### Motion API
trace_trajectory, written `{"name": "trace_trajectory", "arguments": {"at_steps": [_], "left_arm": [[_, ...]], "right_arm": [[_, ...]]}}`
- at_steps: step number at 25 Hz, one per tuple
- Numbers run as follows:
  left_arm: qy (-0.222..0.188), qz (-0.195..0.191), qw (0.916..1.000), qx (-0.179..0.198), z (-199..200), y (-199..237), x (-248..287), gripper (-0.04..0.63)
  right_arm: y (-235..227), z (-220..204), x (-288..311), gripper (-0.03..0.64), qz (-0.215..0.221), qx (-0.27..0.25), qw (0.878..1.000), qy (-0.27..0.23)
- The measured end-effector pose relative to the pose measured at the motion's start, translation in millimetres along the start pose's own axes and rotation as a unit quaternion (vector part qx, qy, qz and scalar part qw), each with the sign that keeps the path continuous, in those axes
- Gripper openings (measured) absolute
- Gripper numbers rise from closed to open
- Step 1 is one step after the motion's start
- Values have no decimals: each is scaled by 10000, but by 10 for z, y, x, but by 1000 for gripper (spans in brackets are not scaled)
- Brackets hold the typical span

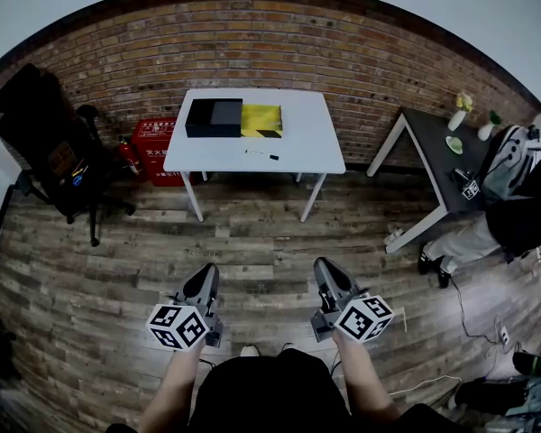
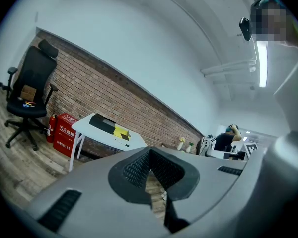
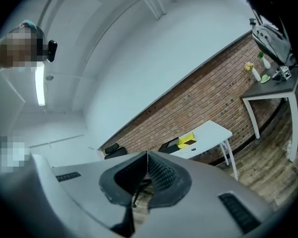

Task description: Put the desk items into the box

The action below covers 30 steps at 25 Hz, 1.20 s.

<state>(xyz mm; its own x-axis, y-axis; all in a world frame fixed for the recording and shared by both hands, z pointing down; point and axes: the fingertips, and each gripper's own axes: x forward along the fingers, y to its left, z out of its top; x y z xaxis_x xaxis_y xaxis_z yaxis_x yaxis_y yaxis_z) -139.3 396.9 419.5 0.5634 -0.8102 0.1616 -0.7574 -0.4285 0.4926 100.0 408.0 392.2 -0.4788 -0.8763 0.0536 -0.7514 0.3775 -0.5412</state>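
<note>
A white table (image 1: pixel 298 138) stands by the brick wall, well ahead of me. On it lies a box with a black lid part (image 1: pixel 214 117) and a yellow inside (image 1: pixel 261 118). In front of the box lie a thin white pen-like item (image 1: pixel 255 153) and a small black item (image 1: pixel 274 158). Both grippers hang close to my body over the wood floor, far from the table. The left gripper (image 1: pixel 205 273) is shut and empty, with its pads meeting (image 2: pixel 150 150). The right gripper (image 1: pixel 327 269) is also shut on nothing (image 3: pixel 147 155). The box also shows small in both gripper views (image 2: pixel 109 127) (image 3: pixel 186 140).
A black office chair (image 1: pixel 50 138) stands at the left, with a red crate (image 1: pixel 153 150) and a fire extinguisher (image 1: pixel 129 159) beside the table. A dark side table (image 1: pixel 437 156) with small vases is at the right, and a seated person (image 1: pixel 509 219) and a backpack are there too.
</note>
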Motion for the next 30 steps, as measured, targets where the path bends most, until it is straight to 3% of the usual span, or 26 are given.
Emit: {"name": "trace_trajectory", "arguments": {"at_steps": [17,30], "left_arm": [[18,112,9999,-38,24,336,-289,12],[108,186,9998,-22,53,441,161,12]], "right_arm": [[359,-176,255,21,202,-107,9996,168],[-37,-103,635,21,225,44,9992,321]]}}
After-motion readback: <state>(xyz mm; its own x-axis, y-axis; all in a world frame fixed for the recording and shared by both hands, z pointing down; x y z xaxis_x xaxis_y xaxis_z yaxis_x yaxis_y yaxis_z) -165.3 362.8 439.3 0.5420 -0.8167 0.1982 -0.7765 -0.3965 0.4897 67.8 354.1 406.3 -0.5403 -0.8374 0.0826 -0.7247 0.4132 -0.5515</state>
